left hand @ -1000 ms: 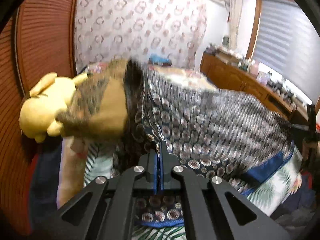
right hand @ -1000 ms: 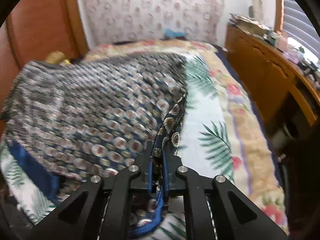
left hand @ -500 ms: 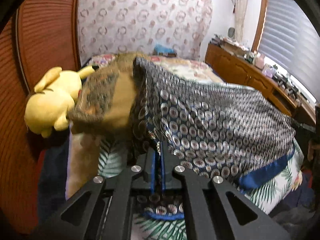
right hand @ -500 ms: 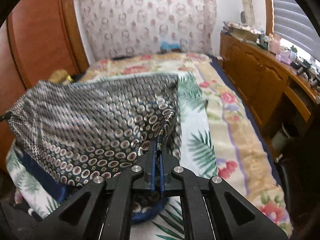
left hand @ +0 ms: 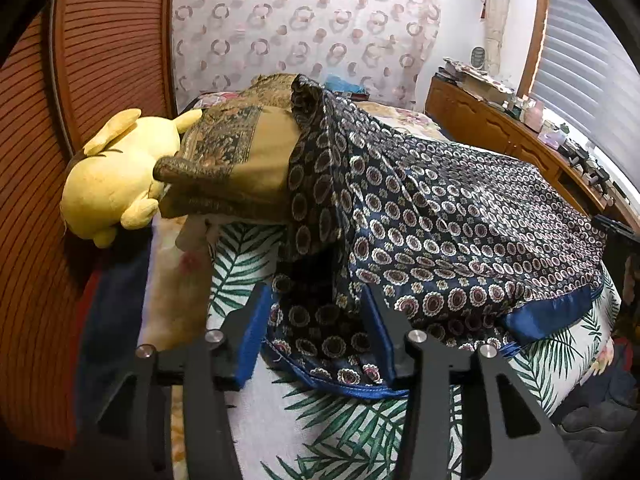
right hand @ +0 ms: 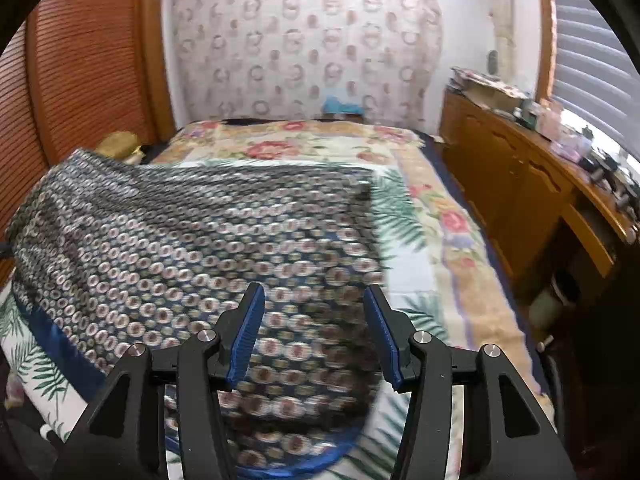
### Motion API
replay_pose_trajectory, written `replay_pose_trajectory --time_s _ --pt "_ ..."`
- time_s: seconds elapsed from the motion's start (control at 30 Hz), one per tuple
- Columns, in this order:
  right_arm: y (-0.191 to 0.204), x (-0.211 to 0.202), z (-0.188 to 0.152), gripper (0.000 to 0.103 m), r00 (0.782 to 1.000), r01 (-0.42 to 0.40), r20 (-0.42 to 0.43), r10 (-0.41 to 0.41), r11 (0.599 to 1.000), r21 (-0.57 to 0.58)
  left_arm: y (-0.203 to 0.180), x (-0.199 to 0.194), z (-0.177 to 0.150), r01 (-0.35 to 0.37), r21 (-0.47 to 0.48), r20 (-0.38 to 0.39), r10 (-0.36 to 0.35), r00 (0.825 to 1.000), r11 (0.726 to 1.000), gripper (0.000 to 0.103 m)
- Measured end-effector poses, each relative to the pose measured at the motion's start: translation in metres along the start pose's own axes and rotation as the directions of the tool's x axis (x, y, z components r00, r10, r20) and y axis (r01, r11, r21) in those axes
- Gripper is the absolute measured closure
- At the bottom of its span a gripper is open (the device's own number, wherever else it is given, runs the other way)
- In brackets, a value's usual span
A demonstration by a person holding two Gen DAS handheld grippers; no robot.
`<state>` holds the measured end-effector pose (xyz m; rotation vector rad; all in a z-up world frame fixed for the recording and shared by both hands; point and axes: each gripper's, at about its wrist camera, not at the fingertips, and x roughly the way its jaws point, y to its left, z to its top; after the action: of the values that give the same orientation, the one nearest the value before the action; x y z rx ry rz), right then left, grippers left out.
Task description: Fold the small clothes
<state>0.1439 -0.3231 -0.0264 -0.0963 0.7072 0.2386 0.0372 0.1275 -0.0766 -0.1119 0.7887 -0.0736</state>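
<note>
Now, cloth: navy patterned garment (left hand: 440,216) spread on the bed (right hand: 420,208), far corner draped over a tan cushion (left hand: 240,160).
Left gripper (left hand: 316,320): jaws opening, cloth corner between them, pads off it.
Right gripper (right hand: 312,320): jaws opening above the cloth edge, nothing clamped.
Toy: yellow plush (left hand: 112,176) touching the cushion.

Both cameras sit just behind their own jaws and look forward and down along them, close over the bed.

Left wrist view: I look across the bed with the palm-leaf and floral cover (left hand: 248,272) towards the circle-patterned curtain (left hand: 304,36); yellow plush toy (left hand: 116,176) at far left.

Right wrist view: faces the same curtain from further right, wooden sideboard (right hand: 516,184) alongside.

Shared: the navy satin garment with a medallion print (left hand: 460,216), bed, curtain, sideboard.
</note>
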Motion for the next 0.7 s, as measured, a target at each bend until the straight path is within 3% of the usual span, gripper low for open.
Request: replay_pose_trajectory --time_s 0.33,0.7 --pt "0.055 0.032 -0.015 0.050 0.991 -0.107 -0.087 0.099 0.989 -0.102 -0.001 0.013 -0.002 -0.006 -0.011 -0.021 0.006 1.000 1.000 0.057" --pt "0.071 0.051 -0.025 0.050 0.982 -0.134 -0.157 0.109 0.979 -0.156 0.004 0.028 -0.005 -0.005 -0.029 -0.058 0.003 0.998 1.000 0.056"
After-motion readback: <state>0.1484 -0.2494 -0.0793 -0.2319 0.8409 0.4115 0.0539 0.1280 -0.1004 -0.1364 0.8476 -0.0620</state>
